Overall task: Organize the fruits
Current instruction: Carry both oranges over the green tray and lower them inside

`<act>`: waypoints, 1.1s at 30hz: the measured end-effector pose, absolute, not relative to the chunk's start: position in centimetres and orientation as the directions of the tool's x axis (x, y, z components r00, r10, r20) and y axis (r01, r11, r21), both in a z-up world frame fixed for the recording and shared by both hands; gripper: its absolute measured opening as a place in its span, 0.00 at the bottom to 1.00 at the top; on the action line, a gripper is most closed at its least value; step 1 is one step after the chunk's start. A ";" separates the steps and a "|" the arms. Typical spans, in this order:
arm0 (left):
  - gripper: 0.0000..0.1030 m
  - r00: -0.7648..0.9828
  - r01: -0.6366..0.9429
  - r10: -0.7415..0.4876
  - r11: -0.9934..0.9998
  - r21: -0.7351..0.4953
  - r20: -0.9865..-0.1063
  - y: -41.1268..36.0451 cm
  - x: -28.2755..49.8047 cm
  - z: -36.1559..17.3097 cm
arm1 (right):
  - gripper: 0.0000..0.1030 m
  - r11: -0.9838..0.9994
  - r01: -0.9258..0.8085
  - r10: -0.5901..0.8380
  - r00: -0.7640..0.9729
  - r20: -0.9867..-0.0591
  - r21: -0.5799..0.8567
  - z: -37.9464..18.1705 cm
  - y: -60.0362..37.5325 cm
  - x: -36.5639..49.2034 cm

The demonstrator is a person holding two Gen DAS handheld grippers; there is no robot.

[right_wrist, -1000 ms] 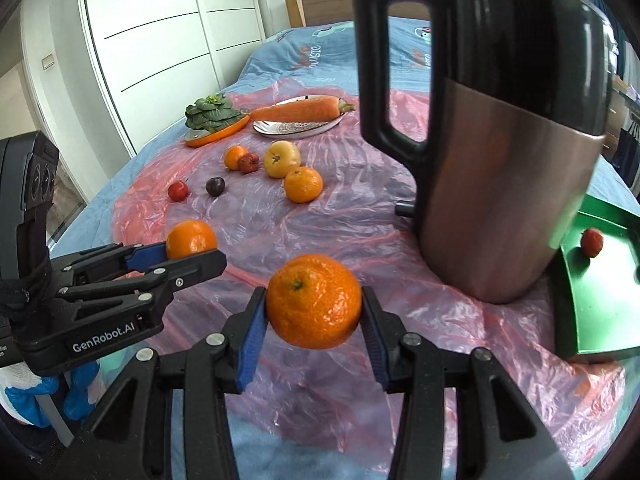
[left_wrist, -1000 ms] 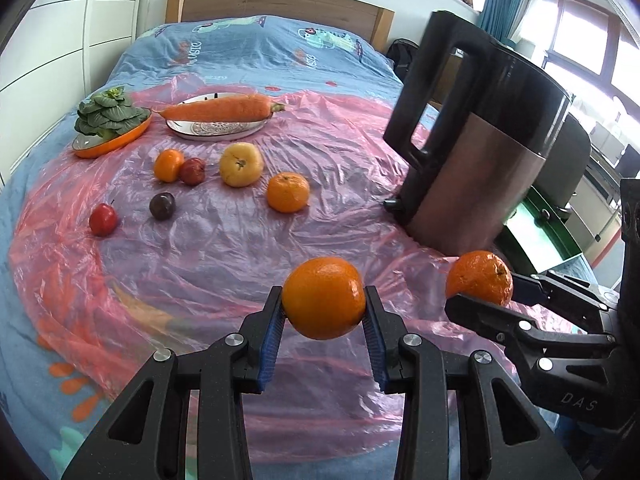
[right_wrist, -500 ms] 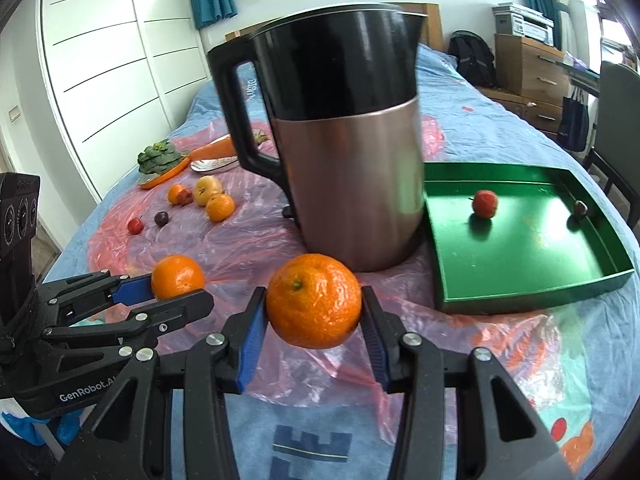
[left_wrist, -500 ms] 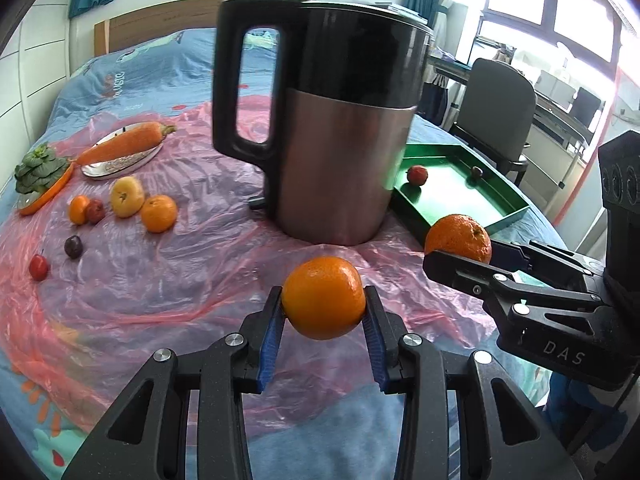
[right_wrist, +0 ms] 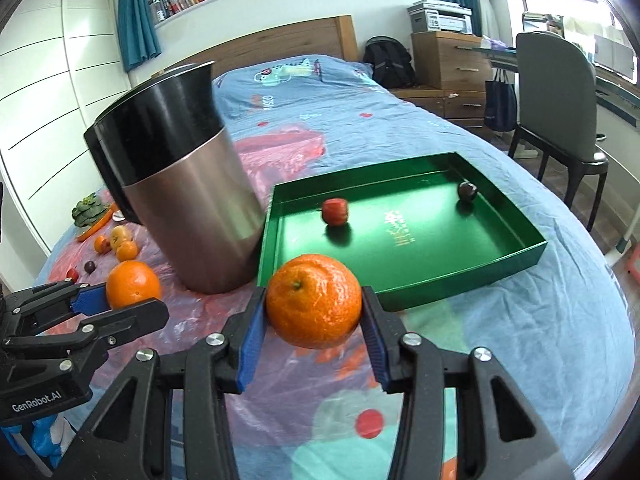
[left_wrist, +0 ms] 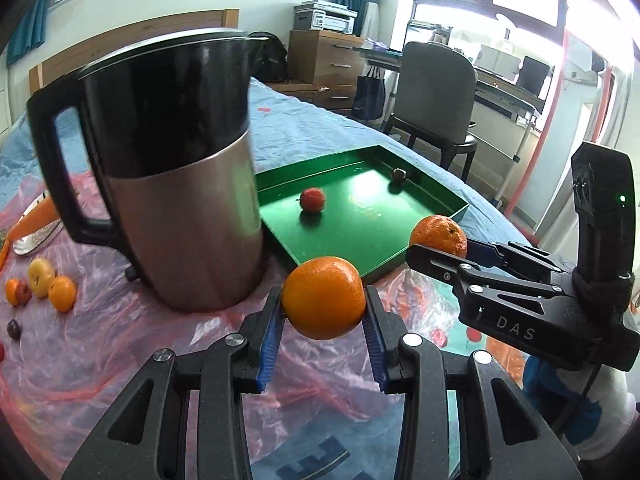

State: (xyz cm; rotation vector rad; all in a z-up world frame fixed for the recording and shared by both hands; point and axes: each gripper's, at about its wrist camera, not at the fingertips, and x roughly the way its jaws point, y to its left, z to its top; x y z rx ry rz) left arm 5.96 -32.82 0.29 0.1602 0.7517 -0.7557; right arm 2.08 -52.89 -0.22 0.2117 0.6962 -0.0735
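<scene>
Both views have swung away from the loose fruit toward the green tray, which a second ago was barely in sight and now fills the middle of each picture, while the two oranges ride along in the same grips as before. Biggest in the scene is the bed (right_wrist: 500, 344) with its blue cover, and over part of it lies a pink plastic sheet (left_wrist: 80, 360). On that sheet stands a tall steel and black jug (left_wrist: 172, 184), just beside the green tray (right_wrist: 460, 272). Inside the tray lie a red fruit (right_wrist: 335, 211) near the jug side and a small dark fruit (right_wrist: 467, 191) close to the far wall, well apart. The left gripper (left_wrist: 323, 322) is clamped on an orange (left_wrist: 323, 297), held above the sheet in front of the tray. The right gripper (right_wrist: 313, 322) is likewise clamped on a mandarin (right_wrist: 314, 301), held above the bed by the tray's near edge. Left of the jug, a few small fruits (left_wrist: 40, 286) sit on the sheet.
</scene>
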 end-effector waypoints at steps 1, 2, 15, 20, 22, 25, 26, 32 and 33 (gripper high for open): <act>0.32 0.484 0.681 -0.568 0.722 -0.121 -0.665 -33.7 6.2 0.4 | 0.45 0.974 0.150 -0.009 0.770 -0.638 0.167 -0.2 -53.8 2.4; 0.32 0.483 0.688 -0.573 0.716 -0.118 -0.662 -34.6 6.6 0.6 | 0.45 0.973 0.162 -0.022 0.774 -0.633 0.164 -0.1 -54.6 2.8; 0.32 0.457 0.706 -0.554 0.702 -0.096 -0.696 -43.5 13.7 -2.3 | 0.45 0.969 0.220 -0.103 0.777 -0.621 0.115 -1.1 -62.6 11.6; 0.32 0.435 0.733 -0.544 0.676 -0.069 -0.718 -47.0 15.5 -3.8 | 0.45 0.966 0.234 -0.106 0.738 -0.667 0.106 -3.0 -64.7 14.7; 0.32 0.414 0.737 -0.531 0.672 -0.070 -0.739 -48.1 16.1 -4.8 | 0.45 0.964 0.242 -0.102 0.721 -0.686 0.111 -3.9 -65.5 15.4; 0.32 0.400 0.736 -0.514 0.674 -0.068 -0.759 -48.9 16.3 -6.1 | 0.45 0.961 0.255 -0.110 0.699 -0.707 0.103 -4.9 -66.5 16.1; 0.32 0.396 0.736 -0.509 0.674 -0.067 -0.764 -49.1 16.4 -6.4 | 0.46 0.961 0.259 -0.113 0.692 -0.713 0.100 -5.3 -66.7 16.1; 0.32 0.371 0.736 -0.499 0.673 -0.079 -0.783 -49.8 16.8 -7.6 | 0.46 0.958 0.271 -0.117 0.666 -0.737 0.092 -6.7 -67.3 16.6; 0.32 0.372 0.735 -0.495 0.674 -0.077 -0.785 -49.8 16.9 -7.7 | 0.46 0.958 0.271 -0.117 0.663 -0.740 0.091 -6.9 -67.3 16.6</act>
